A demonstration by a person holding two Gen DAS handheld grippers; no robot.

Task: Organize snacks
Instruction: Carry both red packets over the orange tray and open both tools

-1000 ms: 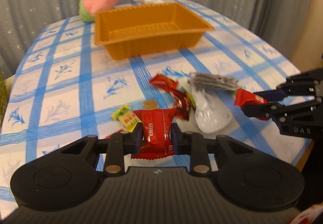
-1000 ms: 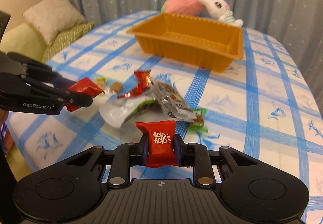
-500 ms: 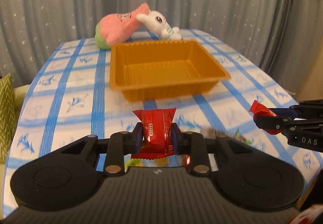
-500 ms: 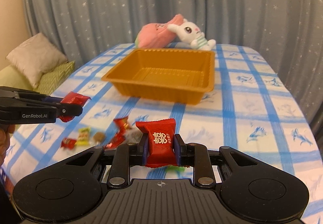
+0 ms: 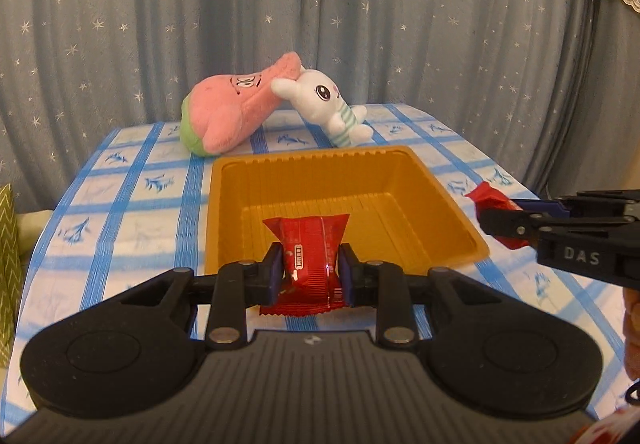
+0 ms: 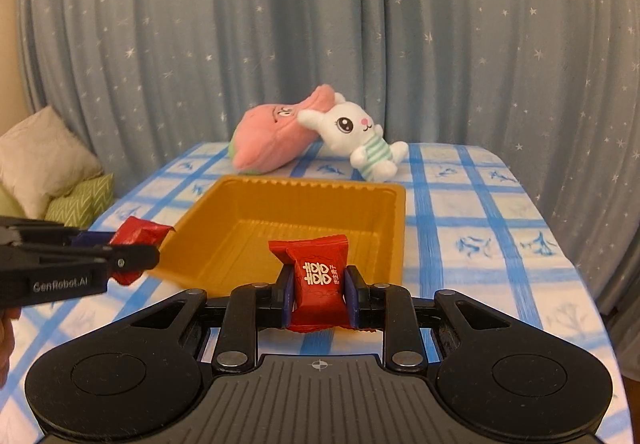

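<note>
An empty orange plastic tray (image 5: 404, 180) (image 6: 224, 204) sits mid-table on the blue-checked cloth. My left gripper (image 5: 308, 274) is shut on a red candy packet (image 5: 310, 244), held above the tray's near edge. My right gripper (image 6: 318, 298) is shut on a second red candy packet (image 6: 318, 276) with white characters, also at the tray's near edge. Each gripper shows from the side in the other's view: the right one (image 5: 496, 214) by the tray's right rim, the left one (image 6: 136, 244) by its left rim.
A pink plush (image 5: 236, 112) and a white bunny plush (image 5: 324, 104) lie behind the tray at the table's far end. A grey starred curtain (image 5: 320, 4) hangs behind. Cushions (image 6: 44, 164) sit off the table's left side. The loose snack pile is out of view.
Both grippers have risen and moved forward from the snack pile to the tray's near edge, each keeping its red packet. The loose snacks have dropped out of view.
</note>
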